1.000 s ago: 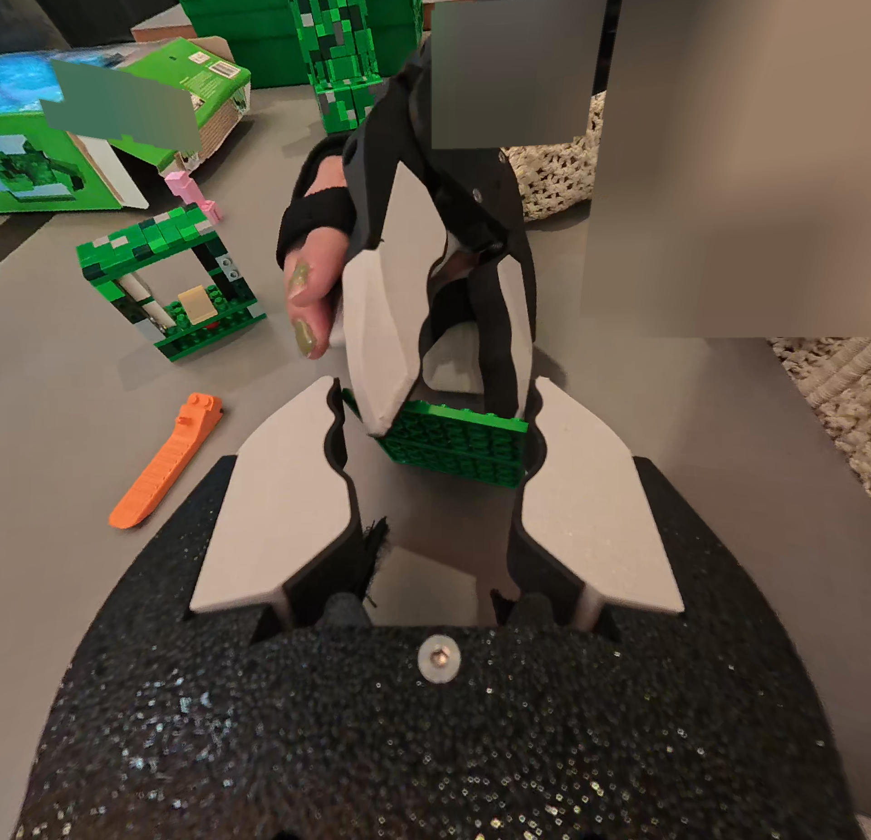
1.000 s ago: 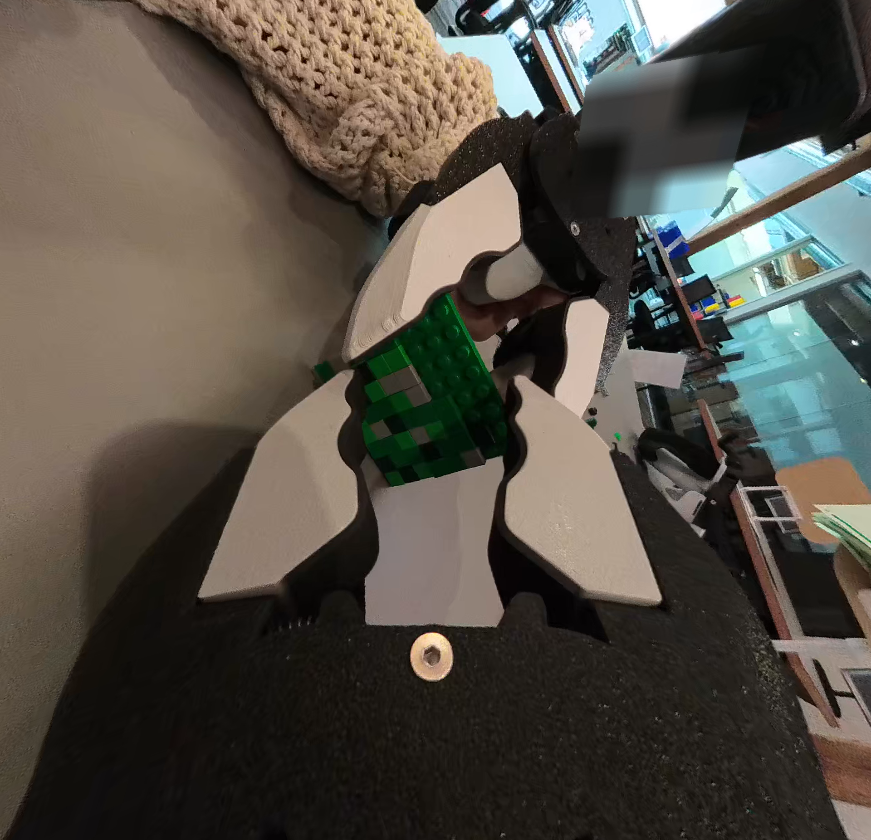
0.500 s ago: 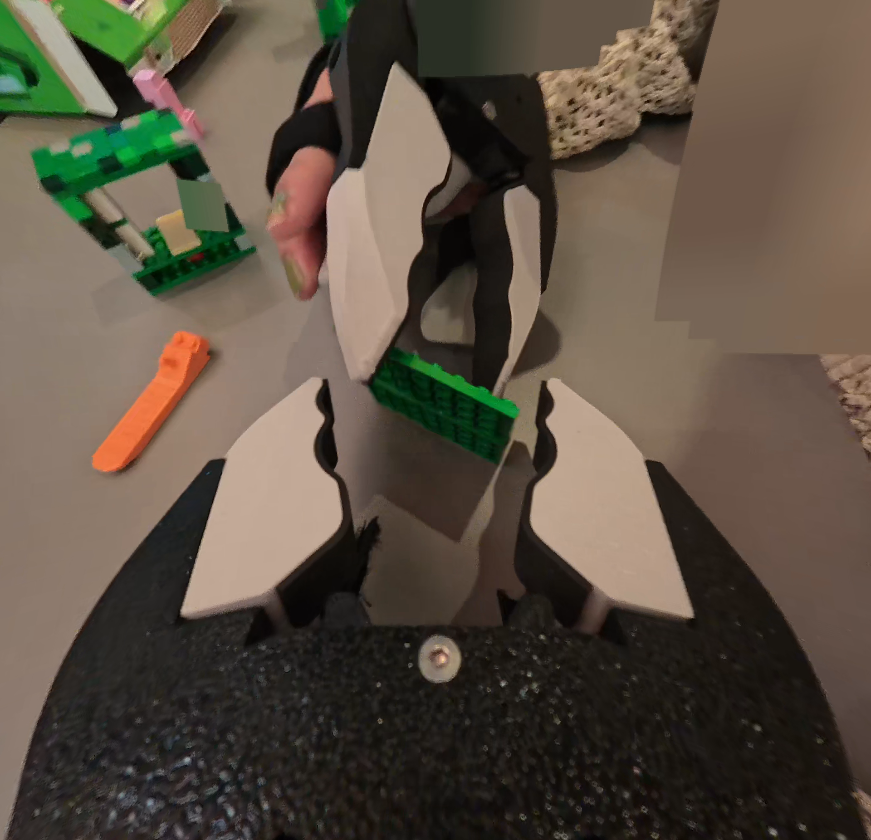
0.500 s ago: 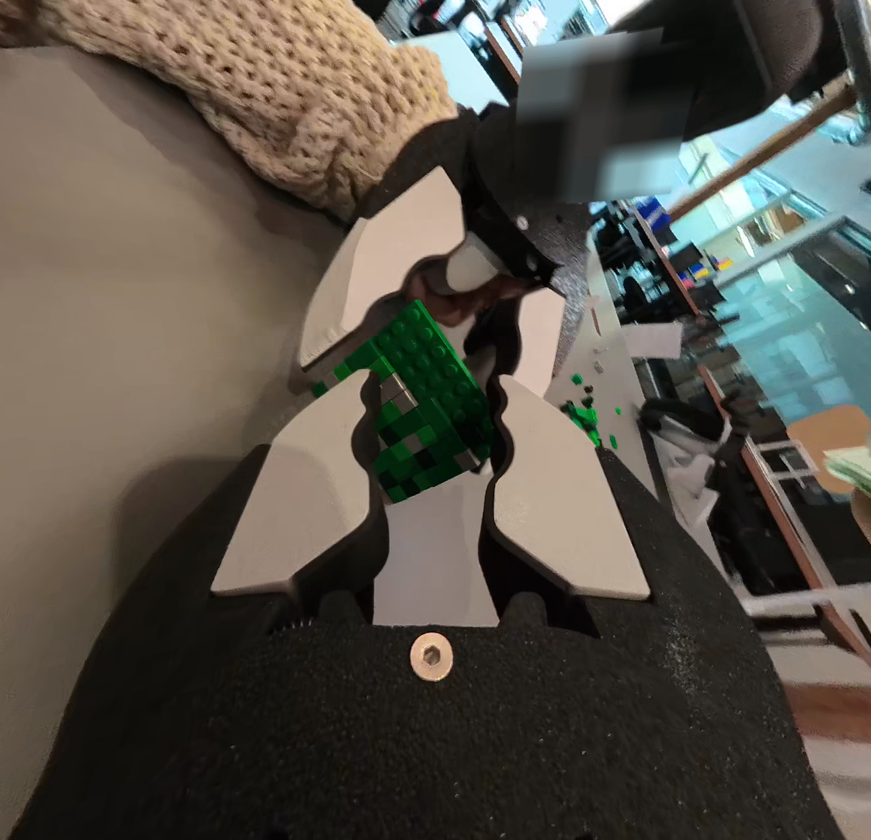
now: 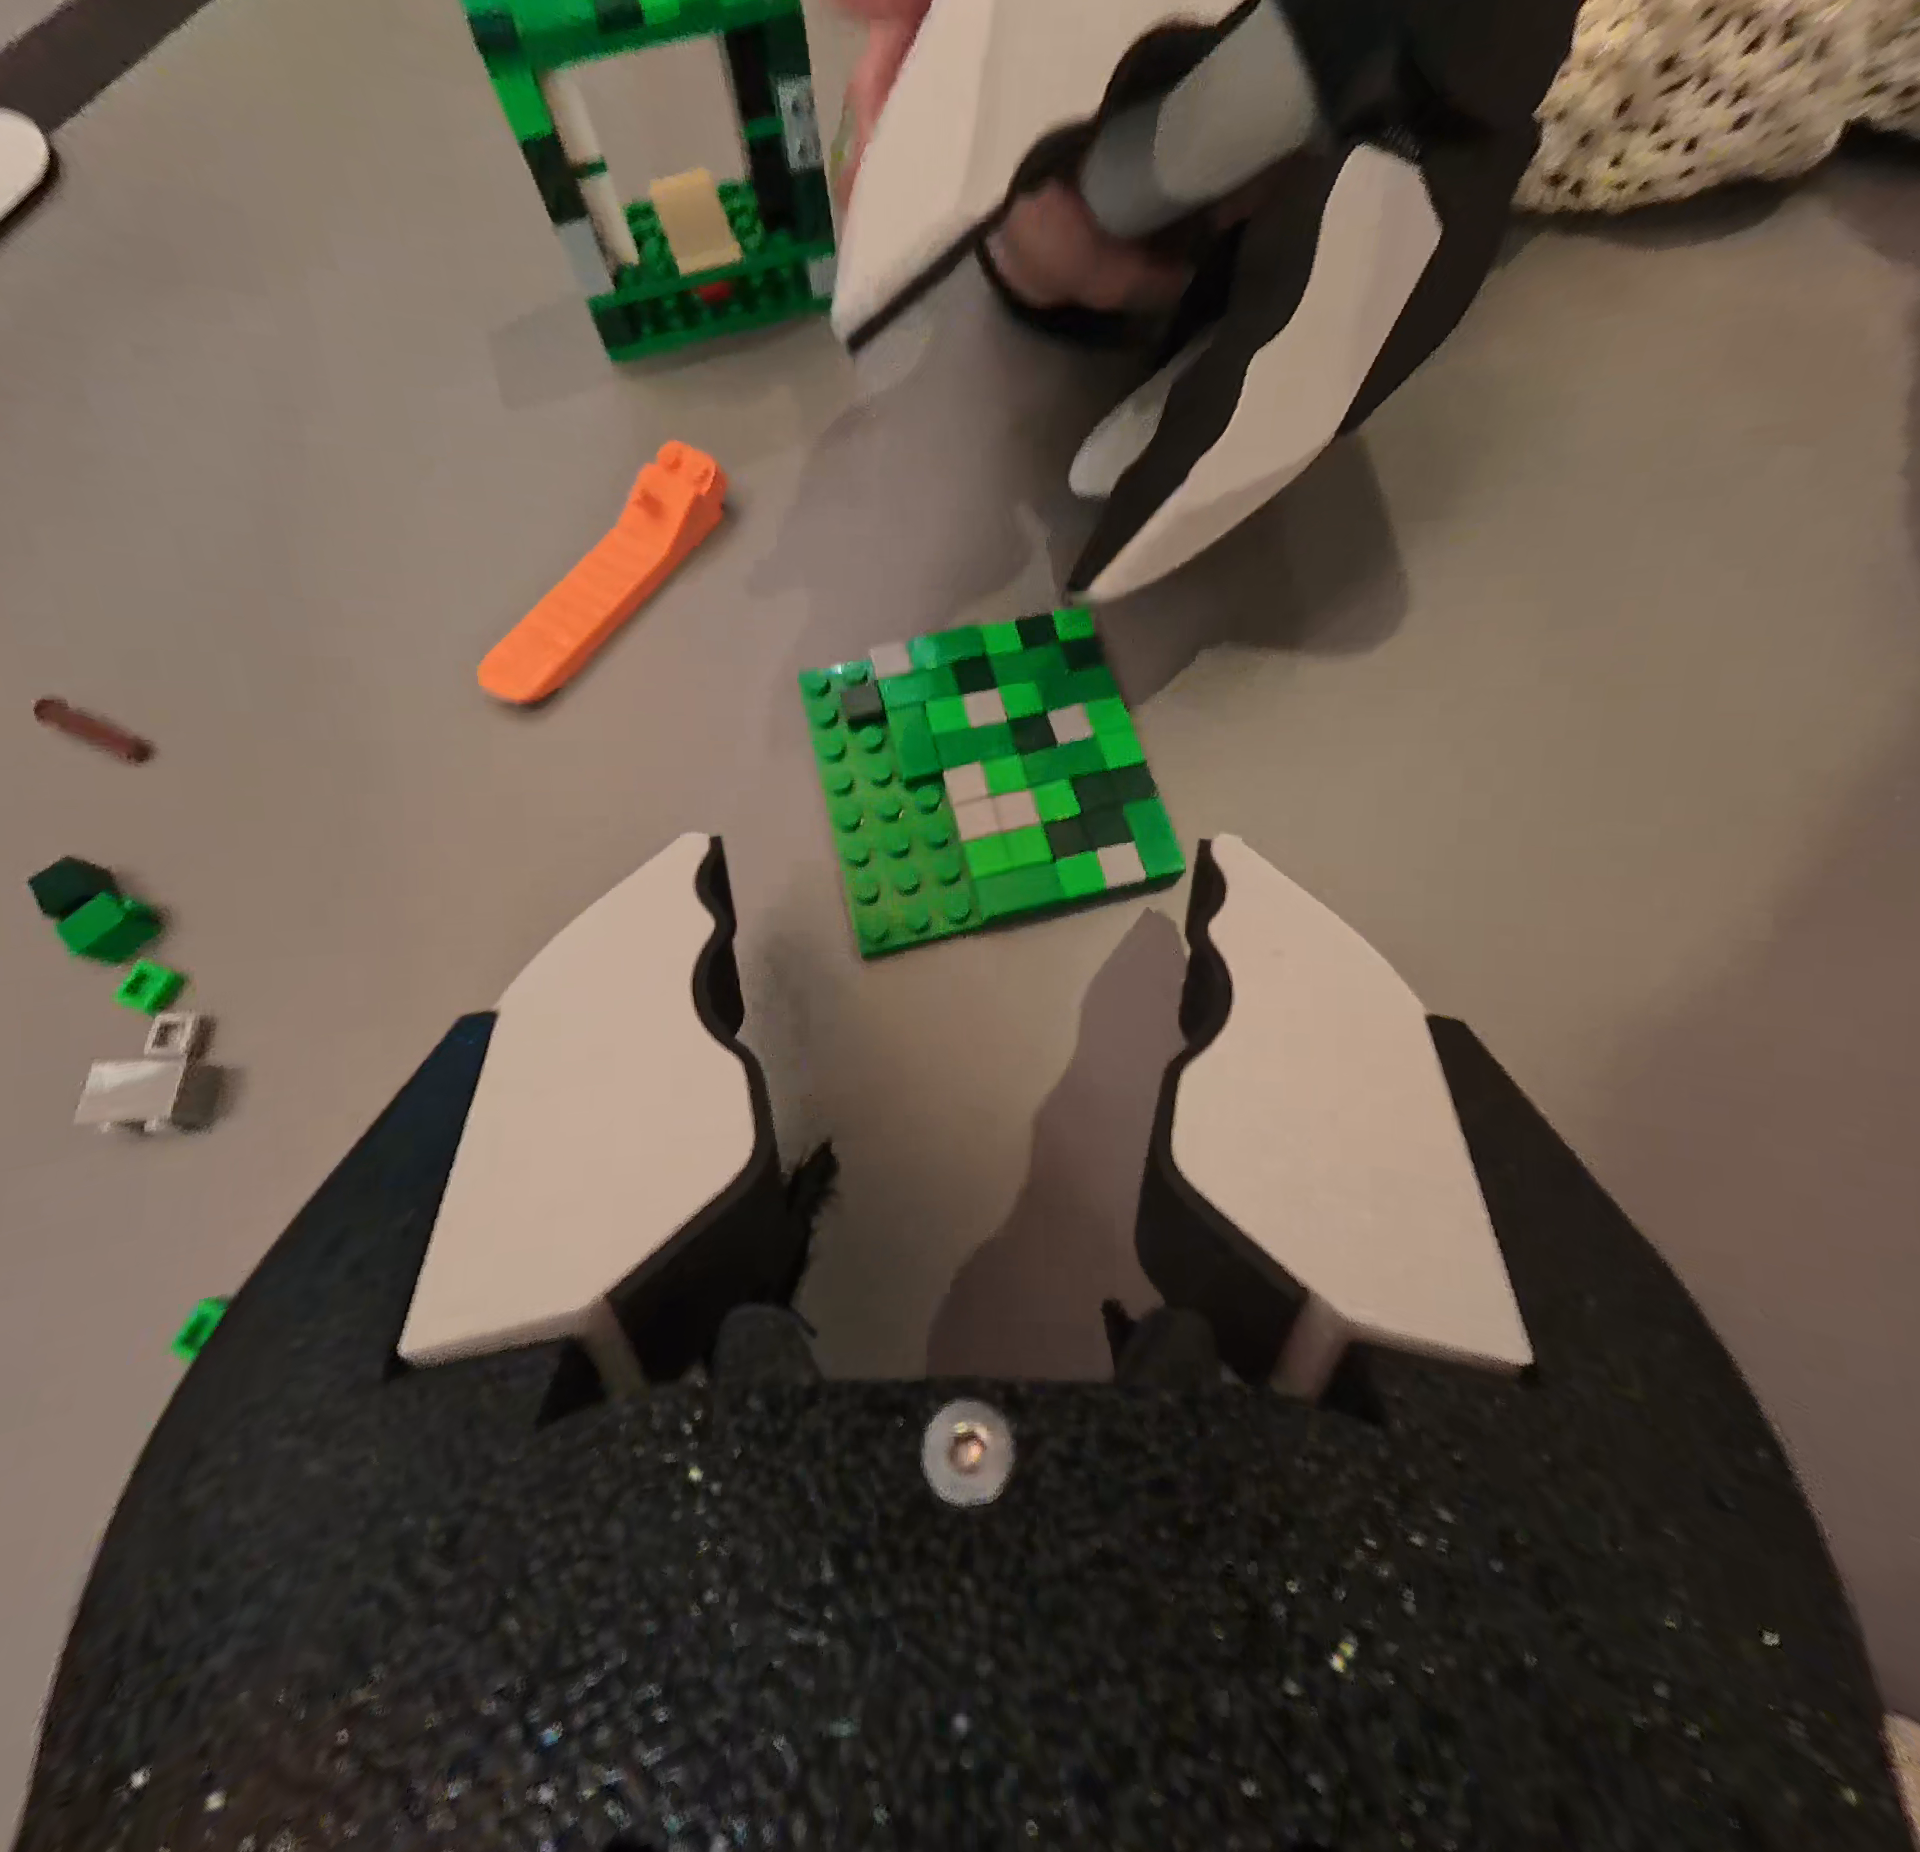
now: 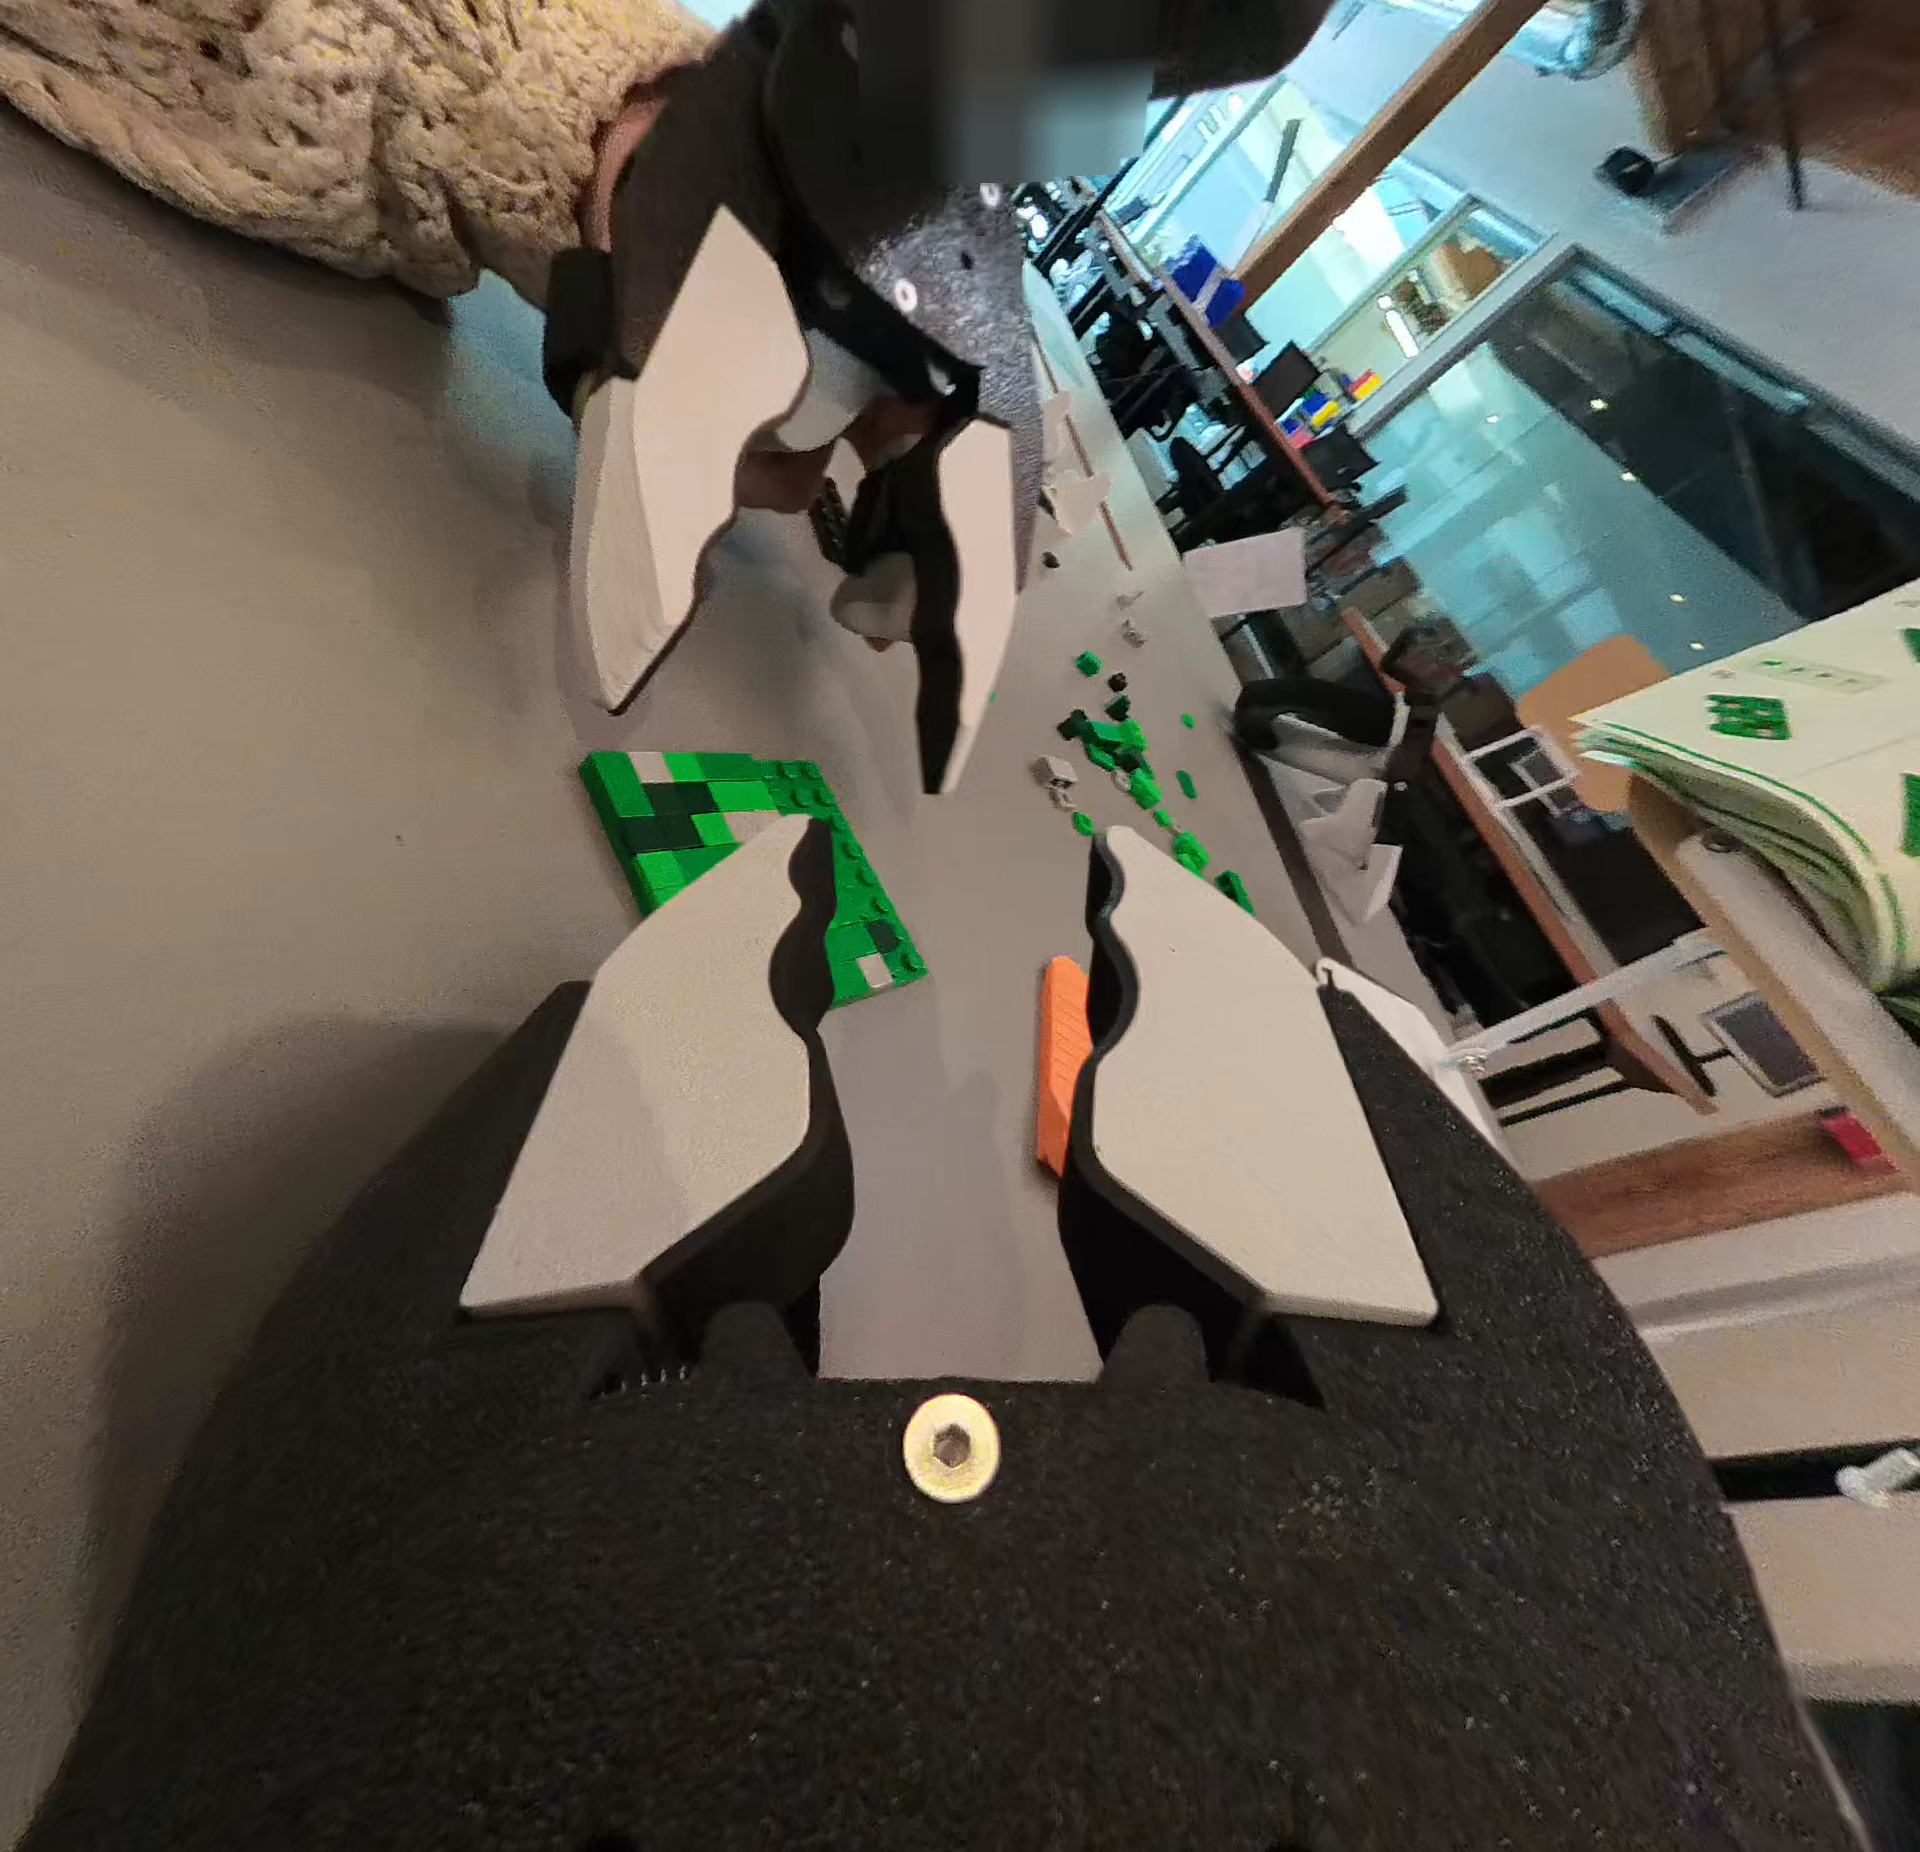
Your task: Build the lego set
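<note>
A green studded plate, partly covered with green, dark and grey tiles, lies flat on the grey table. It also shows in the right wrist view. My left gripper is open and empty, just in front of the plate. My right gripper hangs open and empty above the plate's far edge, one fingertip close to its corner. In the right wrist view my right gripper is open, with the left gripper open beyond the plate.
A green frame build stands at the back left. An orange brick separator lies left of the plate. Loose green and grey pieces lie at the far left, with several more along the table. An instruction booklet is at the right. The tips of one gripper are about 6 centimeters away from the tips of the other.
The right gripper was shut on the green plate and held it up on edge. It has opened, the plate now lies flat on the table, and both grippers have drawn back.
</note>
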The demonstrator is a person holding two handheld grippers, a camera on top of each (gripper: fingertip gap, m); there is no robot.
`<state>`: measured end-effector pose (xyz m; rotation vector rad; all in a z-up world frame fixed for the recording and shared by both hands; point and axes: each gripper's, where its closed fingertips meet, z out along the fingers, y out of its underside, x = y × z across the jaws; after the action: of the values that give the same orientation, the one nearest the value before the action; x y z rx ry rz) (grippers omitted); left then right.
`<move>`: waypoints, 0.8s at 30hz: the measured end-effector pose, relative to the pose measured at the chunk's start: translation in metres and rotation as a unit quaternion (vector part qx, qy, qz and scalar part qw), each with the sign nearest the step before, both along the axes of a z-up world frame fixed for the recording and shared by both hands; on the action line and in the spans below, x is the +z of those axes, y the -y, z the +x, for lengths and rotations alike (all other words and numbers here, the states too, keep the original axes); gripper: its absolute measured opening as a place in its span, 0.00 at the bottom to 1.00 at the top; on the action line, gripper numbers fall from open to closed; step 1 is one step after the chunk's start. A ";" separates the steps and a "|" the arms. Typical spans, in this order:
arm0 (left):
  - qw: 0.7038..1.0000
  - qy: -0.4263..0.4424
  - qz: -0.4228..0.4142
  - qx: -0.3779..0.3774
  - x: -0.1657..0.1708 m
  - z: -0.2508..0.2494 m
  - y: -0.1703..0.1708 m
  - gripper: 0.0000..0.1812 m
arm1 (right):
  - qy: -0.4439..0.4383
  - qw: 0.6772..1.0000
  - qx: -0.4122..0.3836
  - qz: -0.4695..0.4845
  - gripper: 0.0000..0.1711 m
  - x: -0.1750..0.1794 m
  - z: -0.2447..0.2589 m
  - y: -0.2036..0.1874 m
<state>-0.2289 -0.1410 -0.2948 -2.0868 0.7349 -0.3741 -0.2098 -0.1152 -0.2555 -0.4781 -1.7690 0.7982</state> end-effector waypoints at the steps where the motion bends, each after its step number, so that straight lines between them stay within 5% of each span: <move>1: 1.000 0.000 -0.011 0.000 -0.002 -0.001 0.002 0.46 | -0.005 1.000 -0.004 -0.001 0.27 0.001 -0.001 -0.001; 10: 0.993 0.064 -0.088 -0.036 -0.007 0.015 0.021 0.44 | -0.033 0.997 -0.021 -0.062 0.22 0.017 -0.004 -0.011; 14: 0.968 0.154 -0.148 -0.134 0.004 0.046 0.049 0.34 | -0.047 0.995 -0.026 -0.086 0.21 0.024 -0.003 -0.015; 21: 0.991 0.081 -0.020 -0.109 0.012 0.040 0.024 0.38 | -0.068 0.990 -0.031 -0.116 0.18 0.034 -0.001 -0.022; 24: 0.989 0.072 -0.029 -0.123 0.009 0.048 0.026 0.37 | -0.073 0.990 -0.032 -0.120 0.17 0.036 0.000 -0.023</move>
<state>-0.1809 -0.1672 -0.2859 -2.0016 0.9052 -0.6829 -0.2102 -0.0924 -0.2197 -0.6150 -1.5234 0.9810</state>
